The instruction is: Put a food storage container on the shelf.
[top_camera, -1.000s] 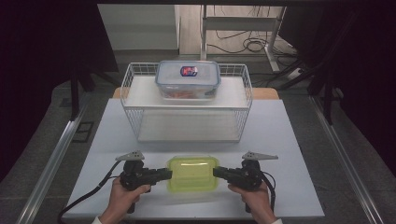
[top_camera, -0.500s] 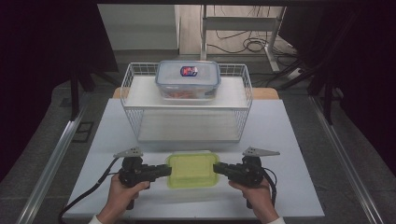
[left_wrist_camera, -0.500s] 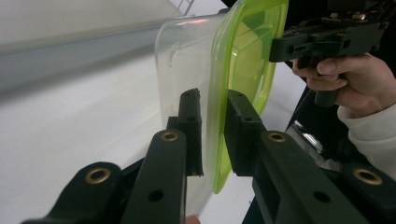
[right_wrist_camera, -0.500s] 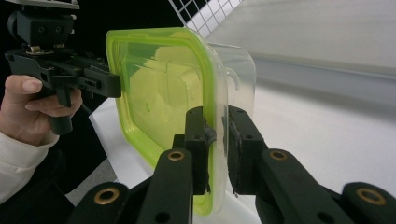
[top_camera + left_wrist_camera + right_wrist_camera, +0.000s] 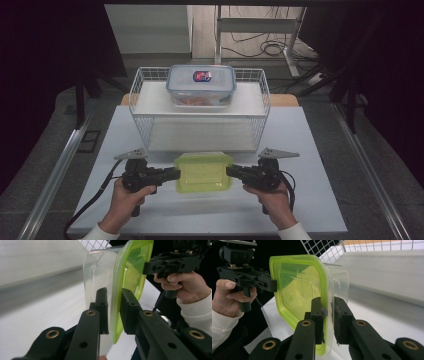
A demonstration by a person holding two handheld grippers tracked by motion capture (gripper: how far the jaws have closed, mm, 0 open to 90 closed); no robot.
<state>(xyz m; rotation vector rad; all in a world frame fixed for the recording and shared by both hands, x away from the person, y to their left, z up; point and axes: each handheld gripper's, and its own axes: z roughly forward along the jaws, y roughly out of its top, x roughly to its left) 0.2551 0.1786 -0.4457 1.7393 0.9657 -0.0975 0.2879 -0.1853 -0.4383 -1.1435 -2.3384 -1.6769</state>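
Green-lidded clear plastic container point(image 5: 203, 172) is held between both grippers above the near part of the white desk point(image 5: 320, 165), just in front of the wire basket point(image 5: 141, 95). On the left, the left gripper point(image 5: 172, 174) is clamped narrow on the container's left rim; in the left gripper view the lid edge and clear wall point(image 5: 117, 302) are pinched between its jaws. On the right, the right gripper point(image 5: 231, 171) is clamped the same way on the opposite rim, with the lid edge point(image 5: 327, 307) seen between its jaws in the right gripper view. A second container with a blue-trimmed lid point(image 5: 201, 84) is seen resting on the white shelf point(image 5: 150, 102) inside the basket.

Step judged: two-handed lift, probably toward the basket. Both hands should be raised at the same rate so the container is kept level. Grip on thin rims is judged shallow, so squeeze should be kept steady and no twisting applied. The basket's front wire edge must be cleared before any forward move.
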